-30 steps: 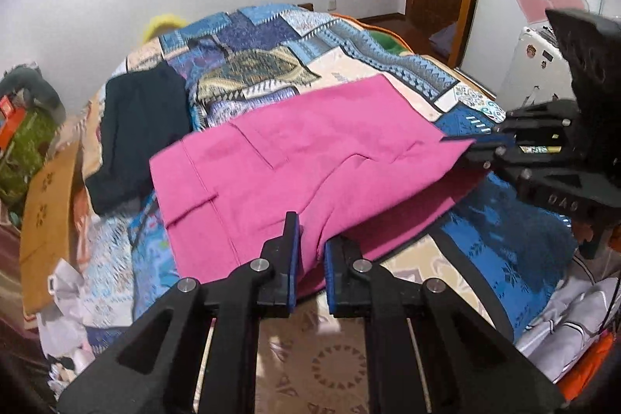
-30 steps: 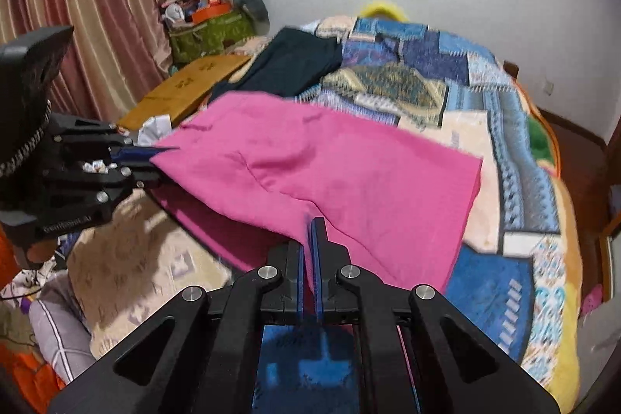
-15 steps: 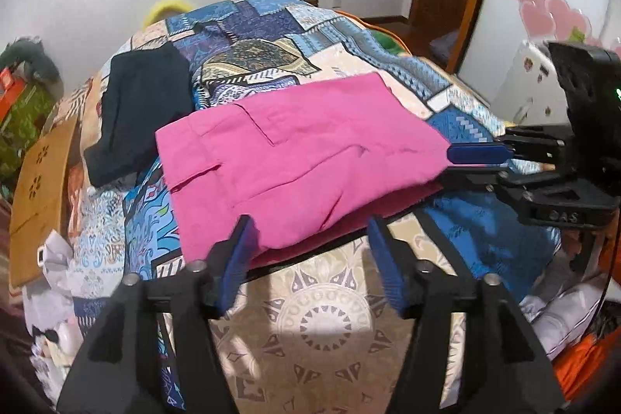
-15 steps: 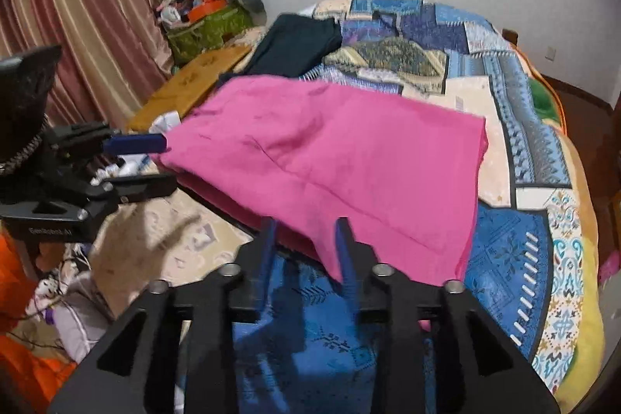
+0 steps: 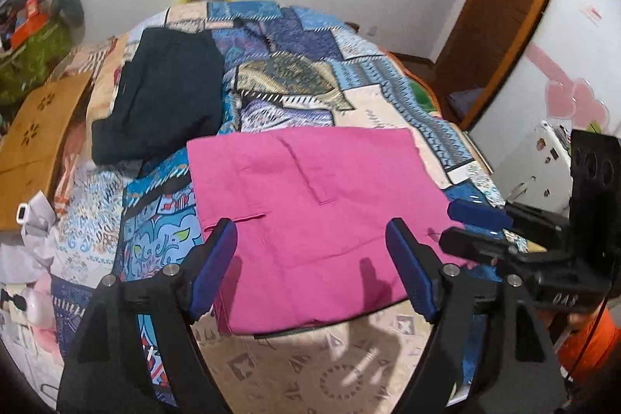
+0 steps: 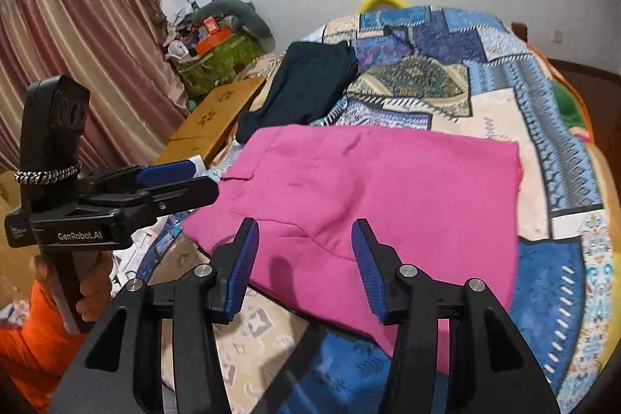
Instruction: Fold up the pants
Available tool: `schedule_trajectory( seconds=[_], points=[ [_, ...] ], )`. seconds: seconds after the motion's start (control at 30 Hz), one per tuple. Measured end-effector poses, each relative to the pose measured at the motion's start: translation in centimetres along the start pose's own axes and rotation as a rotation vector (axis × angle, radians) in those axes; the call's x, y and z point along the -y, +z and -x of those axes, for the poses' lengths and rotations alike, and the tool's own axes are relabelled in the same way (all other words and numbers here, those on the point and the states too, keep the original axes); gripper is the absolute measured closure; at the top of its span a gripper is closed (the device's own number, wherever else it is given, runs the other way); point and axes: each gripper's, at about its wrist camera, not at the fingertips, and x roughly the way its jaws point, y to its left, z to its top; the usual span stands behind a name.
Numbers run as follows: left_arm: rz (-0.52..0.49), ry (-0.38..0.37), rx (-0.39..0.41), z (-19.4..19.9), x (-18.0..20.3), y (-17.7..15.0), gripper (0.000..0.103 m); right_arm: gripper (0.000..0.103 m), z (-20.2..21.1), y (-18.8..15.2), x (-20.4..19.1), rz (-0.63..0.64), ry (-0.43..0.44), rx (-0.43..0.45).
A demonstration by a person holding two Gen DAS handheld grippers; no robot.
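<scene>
Pants: your pink pants (image 5: 310, 212) lie folded into a flat rectangle on the bed (image 5: 349, 371), near its front edge; in the right wrist view they (image 6: 368, 196) fill the middle of the picture.
Left tongs: your left tongs (image 5: 310, 258) stand spread wide, having just been opening, with nothing pinched; the pads hang over the near edge of the pants and do not press on the cloth.
Left tongs, other view: in the right wrist view your left tongs (image 6: 194, 177) sit at 9 o'clock, tips just beside the left edge of the pants, held by your hand (image 6: 93, 286) above an orange sleeve (image 6: 23, 340).
Right tongs: your right tongs (image 6: 304, 266) are parted too, having just been opening, and grip nothing; the pink cloth shows between the pads but lies below them.
Right tongs, other view: in the left wrist view your right tongs (image 5: 477, 227) come in from 3 o'clock, tips at the right edge of the pants.
Dark garment: a dark folded garment (image 5: 163, 96) lies on the bed at 11 o'clock from the pants, its near corner close to theirs.
Bed cover: a patchwork cover (image 5: 295, 72) in blue and cream lies under everything.
Surroundings: a wooden board (image 5: 35, 146) at 9 o'clock beside the bed, a curtain (image 6: 77, 64) at 10 o'clock in the right wrist view.
</scene>
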Motion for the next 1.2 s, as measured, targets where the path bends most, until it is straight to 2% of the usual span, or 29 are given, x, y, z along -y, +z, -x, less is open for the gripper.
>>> schedule_trajectory(
  seconds=[0.1, 0.2, 0.27, 0.33, 0.47, 0.7, 0.9, 1.17, 1.2],
  points=[
    [0.021, 0.014, -0.046, -1.7, -0.8, -0.5, 0.024, 0.057, -2.0, -0.6, 0.3, -0.017, 0.001, -0.058],
    [0.02, 0.063, -0.099, -3.5, -1.9, -1.7, 0.024, 0.057, -3.0, -1.7, 0.9, -0.047, 0.014, -0.103],
    [0.024, 0.056, -0.123, -4.1, -2.6, -2.5, 0.018, 0.057, -2.8, -2.3, 1.1, -0.029, 0.012, -0.091],
    [0.052, 0.036, -0.118, -3.8, -3.7, -2.9, 0.015, 0.057, -2.5, -2.9, 1.4, -0.011, -0.012, -0.099],
    [0.064, 0.045, -0.103, -2.8, -5.0, -3.4, 0.014, 0.057, -1.9, -3.8, 2.8, -0.01, -0.069, -0.108],
    [0.036, 0.087, -0.082, -1.6, -5.0, -4.2, 0.013, 0.057, -0.1, -5.4, 6.6, -0.122, -0.118, -0.117],
    [0.047, 0.095, -0.096, -1.1, -5.4, -4.6, 0.013, 0.059, 1.3, -6.6, 8.5, -0.148, -0.186, -0.12],
    [0.066, 0.137, -0.096, 0.0, -6.5, -4.0, 0.014, 0.058, 2.5, -6.5, 9.8, -0.188, -0.227, -0.141],
    [0.065, 0.144, -0.091, 0.1, -6.5, -3.7, 0.014, 0.057, 3.0, -6.1, 9.7, -0.172, -0.255, -0.131]
  ],
)
